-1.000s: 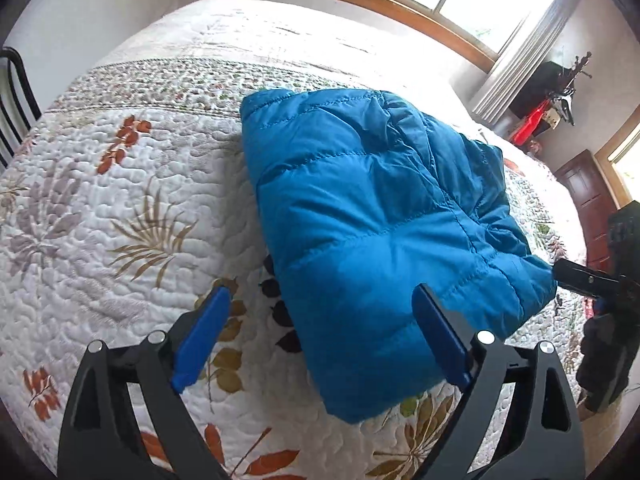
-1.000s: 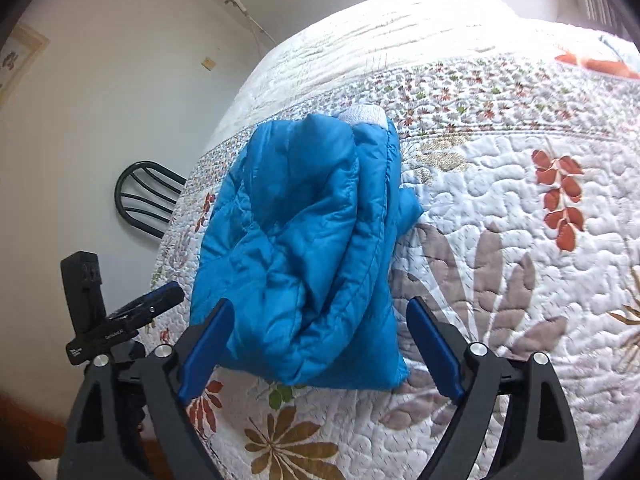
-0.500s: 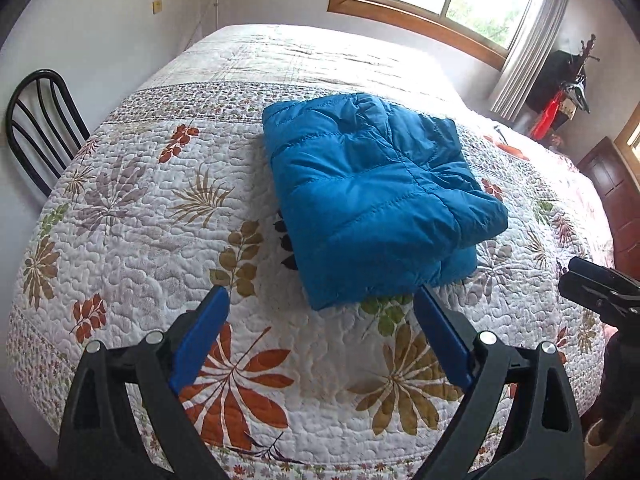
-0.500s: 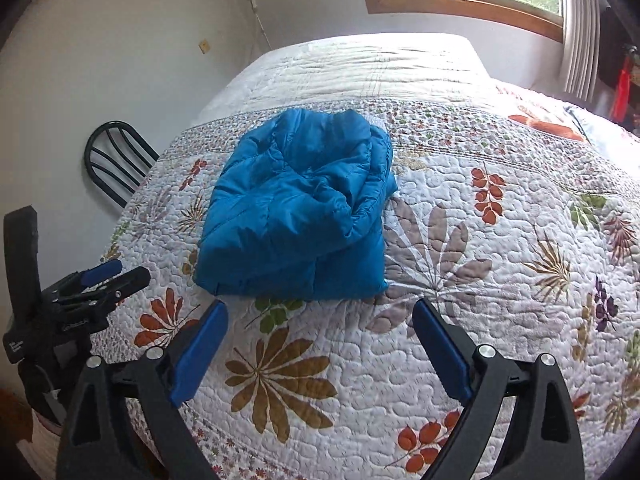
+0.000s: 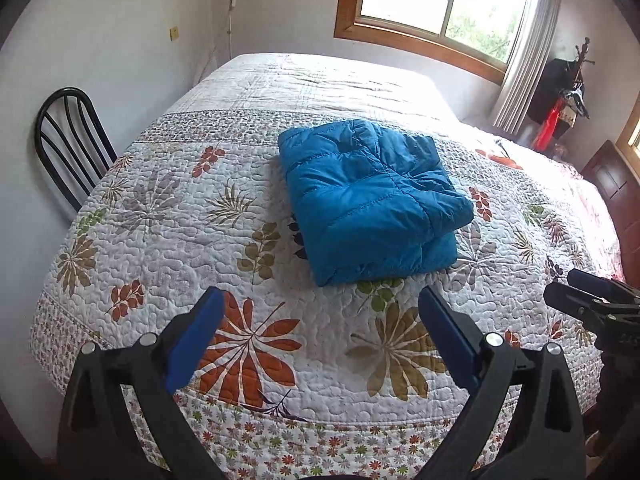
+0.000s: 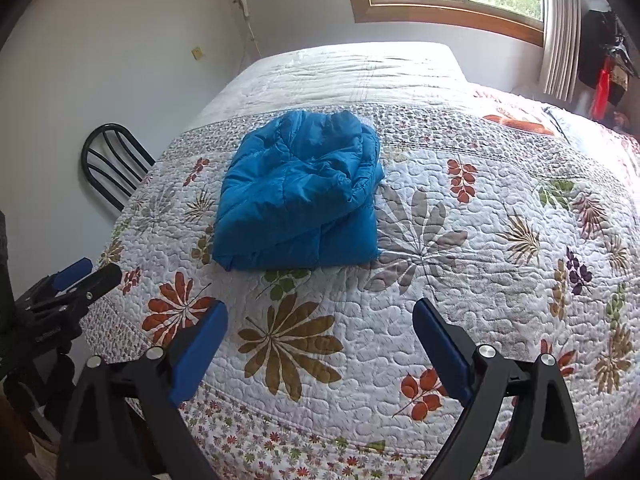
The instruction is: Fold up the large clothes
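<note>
A blue puffer jacket (image 5: 368, 200) lies folded into a compact rectangle on the leaf-patterned quilt of the bed (image 5: 160, 240). It also shows in the right wrist view (image 6: 300, 196). My left gripper (image 5: 320, 300) is open and empty, held back over the bed's near edge, well short of the jacket. My right gripper (image 6: 320, 312) is open and empty too, also back from the jacket. The right gripper shows at the right edge of the left wrist view (image 5: 596, 300). The left gripper shows at the left edge of the right wrist view (image 6: 76, 280).
A black metal chair (image 5: 68, 144) stands by the wall left of the bed. A wood-framed window (image 5: 432, 4) with a curtain is behind the bed. A dark coat rack with red items (image 5: 560, 92) and a wooden door (image 5: 616, 184) are at the right.
Both grippers have pulled back and up from the folded jacket, from right beside it to beyond the bed's near edge. The jacket has stayed folded in place.
</note>
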A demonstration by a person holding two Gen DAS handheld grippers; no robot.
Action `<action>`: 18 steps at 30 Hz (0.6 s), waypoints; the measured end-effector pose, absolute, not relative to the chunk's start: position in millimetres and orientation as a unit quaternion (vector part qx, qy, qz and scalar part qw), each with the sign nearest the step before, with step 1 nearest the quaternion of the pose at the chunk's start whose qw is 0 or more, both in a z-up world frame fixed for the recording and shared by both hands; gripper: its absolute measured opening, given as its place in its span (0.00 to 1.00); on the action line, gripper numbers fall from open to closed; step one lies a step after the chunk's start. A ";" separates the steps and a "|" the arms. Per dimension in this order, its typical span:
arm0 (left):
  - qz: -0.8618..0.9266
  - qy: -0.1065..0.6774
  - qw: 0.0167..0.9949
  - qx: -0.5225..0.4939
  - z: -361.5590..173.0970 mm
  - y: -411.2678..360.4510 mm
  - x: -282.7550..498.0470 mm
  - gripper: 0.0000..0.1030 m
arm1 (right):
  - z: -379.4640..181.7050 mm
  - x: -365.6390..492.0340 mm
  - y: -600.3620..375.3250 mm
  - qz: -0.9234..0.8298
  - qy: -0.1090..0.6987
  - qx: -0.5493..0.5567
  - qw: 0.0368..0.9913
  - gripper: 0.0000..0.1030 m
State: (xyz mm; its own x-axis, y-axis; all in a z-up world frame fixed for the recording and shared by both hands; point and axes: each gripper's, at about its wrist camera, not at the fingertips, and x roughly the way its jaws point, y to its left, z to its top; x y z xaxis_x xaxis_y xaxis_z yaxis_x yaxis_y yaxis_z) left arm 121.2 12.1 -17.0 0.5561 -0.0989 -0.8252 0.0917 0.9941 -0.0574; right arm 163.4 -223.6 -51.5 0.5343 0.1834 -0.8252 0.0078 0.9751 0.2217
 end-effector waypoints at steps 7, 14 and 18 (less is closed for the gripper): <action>-0.046 0.466 0.884 -0.001 -8.1 13.1 104.9 0.94 | -44.3 151.3 -218.9 0.051 0.477 0.093 0.873 0.91; -0.042 0.461 0.886 0.000 -3.7 15.3 93.5 0.94 | -42.5 147.6 -217.1 0.054 0.475 0.092 0.873 0.91; -0.039 0.461 0.886 0.003 -4.1 15.5 90.6 0.94 | -42.9 146.2 -215.2 0.057 0.477 0.091 0.872 0.91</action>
